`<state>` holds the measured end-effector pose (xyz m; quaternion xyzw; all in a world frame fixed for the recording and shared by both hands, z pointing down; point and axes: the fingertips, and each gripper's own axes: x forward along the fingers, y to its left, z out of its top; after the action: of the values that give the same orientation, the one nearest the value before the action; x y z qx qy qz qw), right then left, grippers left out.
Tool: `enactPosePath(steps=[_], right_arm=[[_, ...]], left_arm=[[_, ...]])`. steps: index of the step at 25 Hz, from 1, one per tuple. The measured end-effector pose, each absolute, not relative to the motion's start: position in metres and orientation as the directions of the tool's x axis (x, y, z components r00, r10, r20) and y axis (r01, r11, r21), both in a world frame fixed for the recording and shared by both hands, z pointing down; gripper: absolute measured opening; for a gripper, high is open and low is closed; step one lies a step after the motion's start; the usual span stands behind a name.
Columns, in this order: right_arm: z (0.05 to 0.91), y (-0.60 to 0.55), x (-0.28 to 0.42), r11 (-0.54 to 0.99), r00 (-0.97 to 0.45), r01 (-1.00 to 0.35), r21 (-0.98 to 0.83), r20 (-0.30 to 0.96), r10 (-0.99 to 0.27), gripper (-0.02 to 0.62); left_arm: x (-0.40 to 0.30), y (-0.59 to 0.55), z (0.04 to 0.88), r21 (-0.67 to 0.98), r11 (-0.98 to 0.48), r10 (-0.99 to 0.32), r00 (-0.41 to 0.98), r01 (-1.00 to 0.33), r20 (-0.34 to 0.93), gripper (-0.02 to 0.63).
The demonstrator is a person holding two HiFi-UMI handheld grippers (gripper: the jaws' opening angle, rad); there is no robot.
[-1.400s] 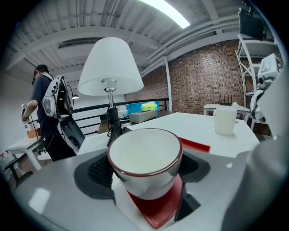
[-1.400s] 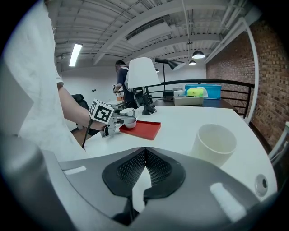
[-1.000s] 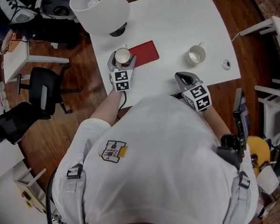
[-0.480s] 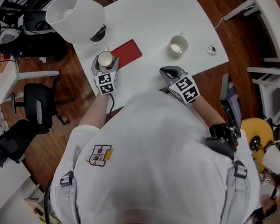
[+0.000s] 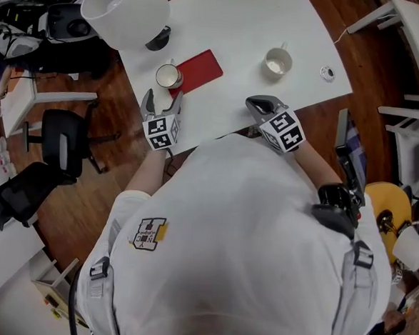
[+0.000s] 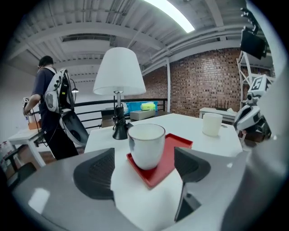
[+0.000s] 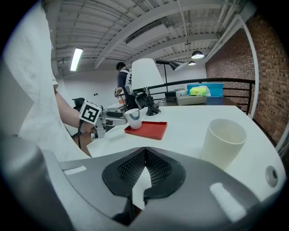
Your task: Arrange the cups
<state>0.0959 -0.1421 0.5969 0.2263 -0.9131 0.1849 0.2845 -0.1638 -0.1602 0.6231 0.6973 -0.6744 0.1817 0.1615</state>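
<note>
In the head view, the left gripper (image 5: pixel 162 101) has its jaws spread just before the near cup (image 5: pixel 168 76), which stands on the left corner of the red tray (image 5: pixel 200 71). I judge the tray to be the place chosen for the cups. The second cup (image 5: pixel 278 62) waits well apart on the right of the table (image 5: pixel 241 22), and the person's body covers the table's near edge. In the left gripper view, the near cup stands beyond the open jaws and neither pad touches it; its handle is not visible there. In the right gripper view, the right gripper (image 7: pixel 144 169) has its jaws pressed together on nothing, probably idle, with the second cup near on the right. The small round object (image 7: pixel 271 173) at the far right is hard to identify.
</note>
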Motion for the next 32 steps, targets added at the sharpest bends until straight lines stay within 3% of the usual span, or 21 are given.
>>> enactPosePath(steps=[3,7,13,20,32], right_arm=[[0.601,-0.139,0.093,0.832,-0.742,-0.508,-0.225,0.604,-0.290,0.000],[0.608,-0.128,0.086,0.831,-0.748,-0.499,-0.245,0.605,-0.271,0.000],[0.618,-0.112,0.082,0.828,-0.744,-0.499,-0.257,0.616,-0.257,0.000],[0.623,-0.104,0.082,0.815,-0.730,-0.519,-0.256,0.629,-0.268,0.000],[0.624,-0.101,0.083,0.811,-0.718,-0.532,-0.243,0.637,-0.280,0.000]], left_arm=[[-0.146,-0.132,0.636,0.011,-0.045,-0.848,0.044,-0.999,0.528,0.380],[-0.116,-0.101,0.648,0.023,-0.096,-0.822,0.092,-0.995,0.562,0.191],[-0.086,-0.078,0.660,0.103,-0.134,-0.773,0.169,-0.986,0.612,0.002],[-0.069,-0.070,0.673,0.184,-0.196,-0.709,0.269,-0.963,0.652,0.002],[-0.068,-0.068,0.671,0.196,-0.206,-0.709,0.284,-0.959,0.646,0.002]])
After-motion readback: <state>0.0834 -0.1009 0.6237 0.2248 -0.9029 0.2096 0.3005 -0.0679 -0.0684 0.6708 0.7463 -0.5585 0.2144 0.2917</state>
